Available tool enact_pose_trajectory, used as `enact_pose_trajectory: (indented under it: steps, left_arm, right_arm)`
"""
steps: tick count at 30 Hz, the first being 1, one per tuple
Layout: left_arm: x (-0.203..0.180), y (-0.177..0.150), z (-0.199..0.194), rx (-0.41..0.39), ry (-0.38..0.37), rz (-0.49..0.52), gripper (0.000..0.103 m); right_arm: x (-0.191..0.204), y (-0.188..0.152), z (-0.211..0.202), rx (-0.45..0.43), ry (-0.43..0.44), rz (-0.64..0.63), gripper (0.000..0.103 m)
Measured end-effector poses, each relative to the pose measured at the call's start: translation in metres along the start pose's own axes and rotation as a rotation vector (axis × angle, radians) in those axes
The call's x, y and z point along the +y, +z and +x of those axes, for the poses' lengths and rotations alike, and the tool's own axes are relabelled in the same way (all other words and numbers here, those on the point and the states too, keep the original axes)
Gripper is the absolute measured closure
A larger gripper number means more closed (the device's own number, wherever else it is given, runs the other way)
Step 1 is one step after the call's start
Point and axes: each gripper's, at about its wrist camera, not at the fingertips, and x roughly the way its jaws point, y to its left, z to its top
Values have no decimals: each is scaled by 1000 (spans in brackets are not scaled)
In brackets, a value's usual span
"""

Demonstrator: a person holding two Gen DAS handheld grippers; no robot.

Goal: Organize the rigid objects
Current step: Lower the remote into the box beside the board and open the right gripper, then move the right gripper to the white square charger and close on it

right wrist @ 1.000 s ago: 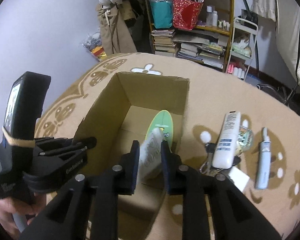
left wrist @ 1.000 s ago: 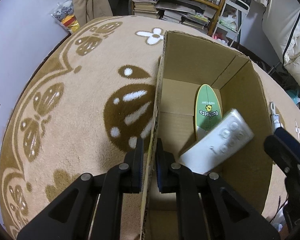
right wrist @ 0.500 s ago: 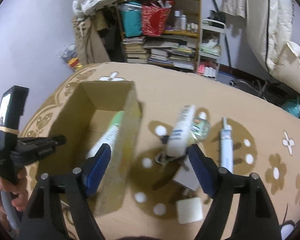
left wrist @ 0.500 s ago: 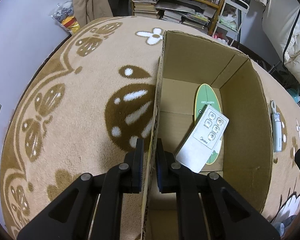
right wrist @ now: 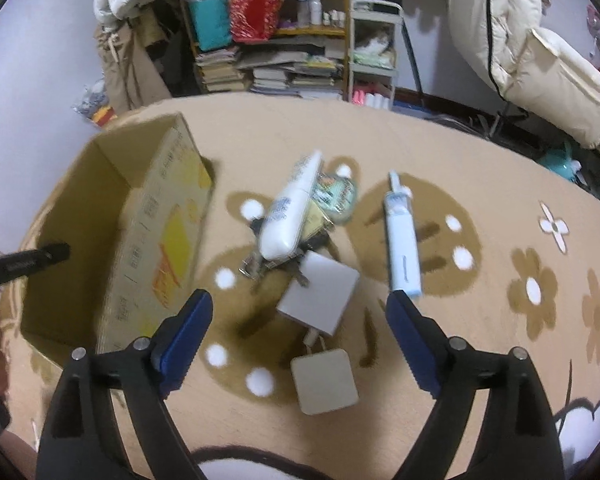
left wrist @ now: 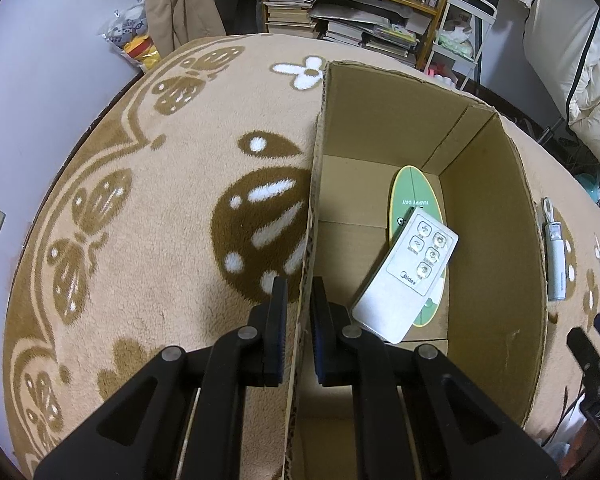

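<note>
My left gripper is shut on the left wall of the open cardboard box. Inside the box a white remote lies across a green oval item. My right gripper is wide open and empty above the carpet, right of the box. Below it lie a white adapter, a white square block, a white bottle on keys and a round packet, and a pale blue slim device.
The patterned beige carpet carries everything. A cluttered bookshelf and a white rack stand at the back, bedding at the right. The pale blue device also shows beside the box in the left wrist view.
My right gripper let the white remote go into the box, opened wide and swung right over the loose items on the carpet. The left gripper kept its hold on the box wall.
</note>
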Motion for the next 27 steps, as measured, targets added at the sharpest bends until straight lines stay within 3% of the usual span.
enact_pose_trajectory:
  steps: [7, 17, 19, 24, 27]
  left_arm:
    - [0, -1, -1, 1, -1, -1, 92]
    - [-2, -5, -3, -3, 0, 0, 92]
    - [-2, -6, -4, -1, -6, -6, 92]
    - [-1, -5, -4, 0, -5, -6, 92]
    - [-2, -5, -4, -1, -1, -1, 92]
  right_arm:
    - [-19, -18, 20, 72, -12, 63, 1]
    - [-17, -41, 48, 175, -29, 70, 1]
    - [-16, -46, 53, 192, -20, 72, 6]
    - [-17, -56, 66, 261, -9, 100, 34]
    - [-19, -57, 65, 253, -15, 117, 34]
